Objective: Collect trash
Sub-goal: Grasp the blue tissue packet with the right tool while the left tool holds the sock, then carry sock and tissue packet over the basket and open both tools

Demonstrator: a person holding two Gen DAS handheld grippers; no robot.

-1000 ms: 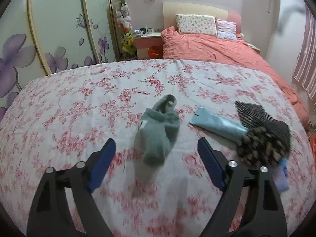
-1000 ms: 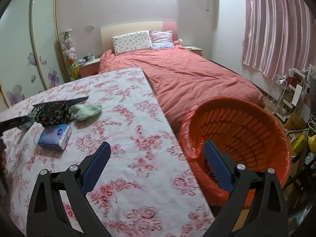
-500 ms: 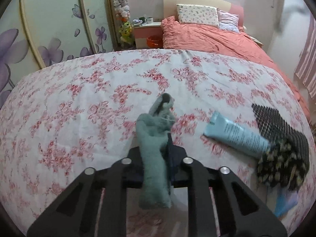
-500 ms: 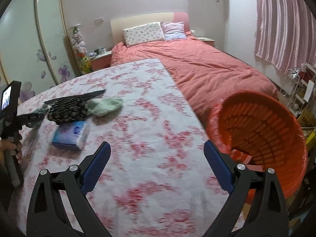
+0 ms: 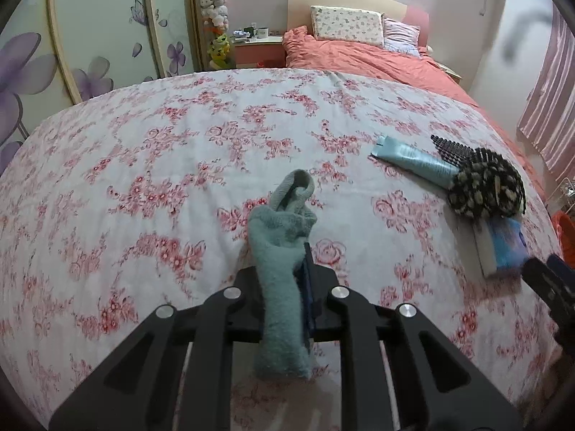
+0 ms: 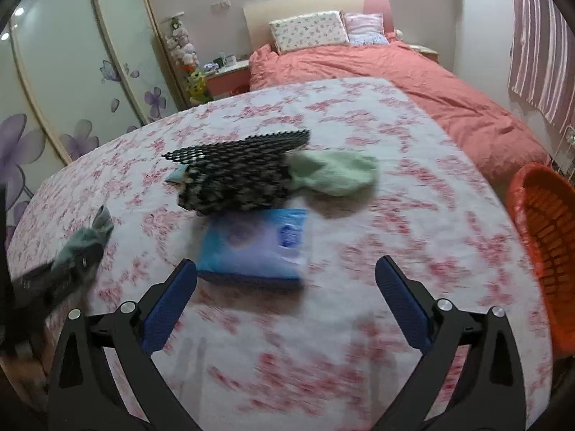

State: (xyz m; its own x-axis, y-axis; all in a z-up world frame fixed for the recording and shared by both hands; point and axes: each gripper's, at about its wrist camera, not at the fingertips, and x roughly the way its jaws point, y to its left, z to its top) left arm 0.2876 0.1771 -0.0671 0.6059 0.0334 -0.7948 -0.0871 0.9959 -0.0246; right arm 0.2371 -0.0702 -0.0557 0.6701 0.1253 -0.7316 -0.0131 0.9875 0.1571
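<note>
My left gripper (image 5: 287, 269) is shut on a grey-green sock (image 5: 284, 251), which hangs lifted just above the floral table cover (image 5: 143, 165). The same gripper and sock (image 6: 86, 240) show at the left of the right wrist view. My right gripper (image 6: 285, 273) is open over the table, its fingers either side of a blue tissue pack (image 6: 255, 248), not touching it. Behind the pack lie a black patterned cloth (image 6: 237, 176) and a light green sock (image 6: 330, 172). A light blue tube (image 5: 413, 160) lies partly under that cloth (image 5: 485, 183).
An orange basket (image 6: 546, 237) stands off the table's right edge. Beyond the table are a bed with a salmon quilt (image 6: 413, 79), a nightstand (image 5: 257, 48) and wardrobe doors with purple flowers (image 5: 90, 54). The right gripper's tip (image 5: 550, 283) shows at the right of the left wrist view.
My left gripper closed on the grey-green sock and lifted it. My right gripper swung left from the orange basket to above the blue tissue pack, staying open.
</note>
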